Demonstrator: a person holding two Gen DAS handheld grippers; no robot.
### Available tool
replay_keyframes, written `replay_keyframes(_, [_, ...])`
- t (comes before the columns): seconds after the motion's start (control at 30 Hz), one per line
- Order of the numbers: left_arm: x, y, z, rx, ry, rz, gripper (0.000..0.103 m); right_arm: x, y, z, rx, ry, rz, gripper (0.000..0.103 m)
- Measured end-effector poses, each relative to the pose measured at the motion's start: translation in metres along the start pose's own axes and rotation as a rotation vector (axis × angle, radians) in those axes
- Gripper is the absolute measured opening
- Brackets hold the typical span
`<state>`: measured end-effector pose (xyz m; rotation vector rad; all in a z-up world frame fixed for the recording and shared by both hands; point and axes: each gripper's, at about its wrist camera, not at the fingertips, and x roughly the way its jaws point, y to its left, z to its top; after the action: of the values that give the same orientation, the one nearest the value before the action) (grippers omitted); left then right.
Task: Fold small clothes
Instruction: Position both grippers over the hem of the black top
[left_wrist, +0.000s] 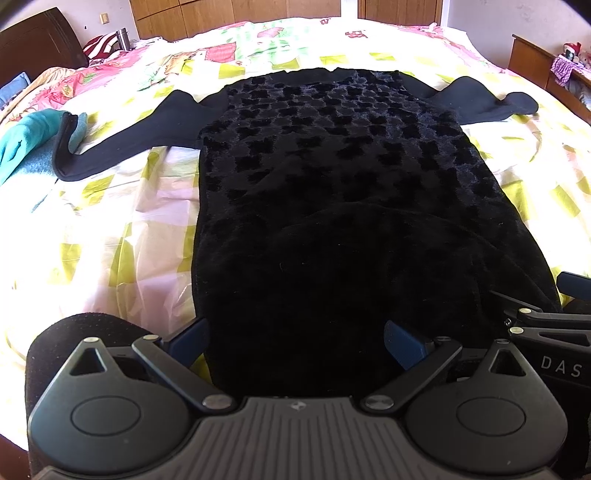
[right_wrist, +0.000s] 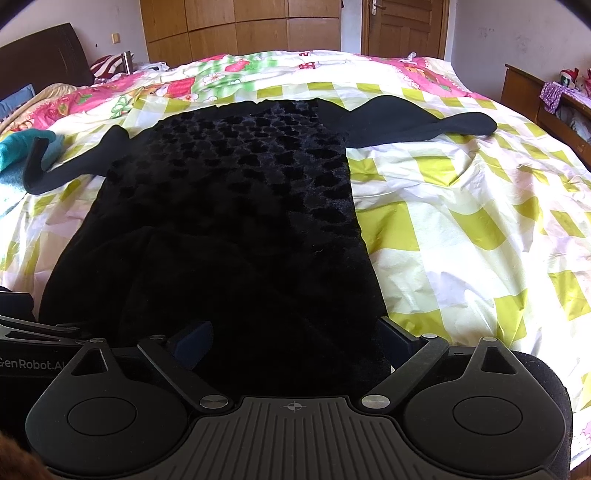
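Note:
A black velvet top (left_wrist: 332, 177) with a dark leopard-like pattern lies flat on the bed, neck far, hem toward me, long sleeves spread left (left_wrist: 110, 147) and right (left_wrist: 491, 99). My left gripper (left_wrist: 295, 343) is open, its blue fingers (left_wrist: 190, 343) astride the hem's left part. In the right wrist view the top (right_wrist: 229, 192) fills the left half. My right gripper (right_wrist: 291, 343) is open over the hem's right corner, with one finger (right_wrist: 195, 343) over the fabric. The two grippers sit side by side, and the right one shows in the left wrist view (left_wrist: 550, 325).
The bed has a yellow-checked, pink-flowered cover (right_wrist: 461, 206). A teal garment (left_wrist: 22, 144) lies at the left by the sleeve cuff. A dark headboard (left_wrist: 37, 40) is far left, a wooden side table (right_wrist: 546, 99) far right, wardrobes (right_wrist: 240, 26) behind.

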<state>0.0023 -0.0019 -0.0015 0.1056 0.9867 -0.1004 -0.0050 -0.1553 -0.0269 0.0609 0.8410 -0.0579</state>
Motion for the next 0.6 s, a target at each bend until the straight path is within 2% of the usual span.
replay_keyframes(0.6, [0.0022,-0.0006,0.0002,0.004,0.003,-0.01,0.103,0.0012,0.0005,0.0,0.005,0.003,0.007,0.089])
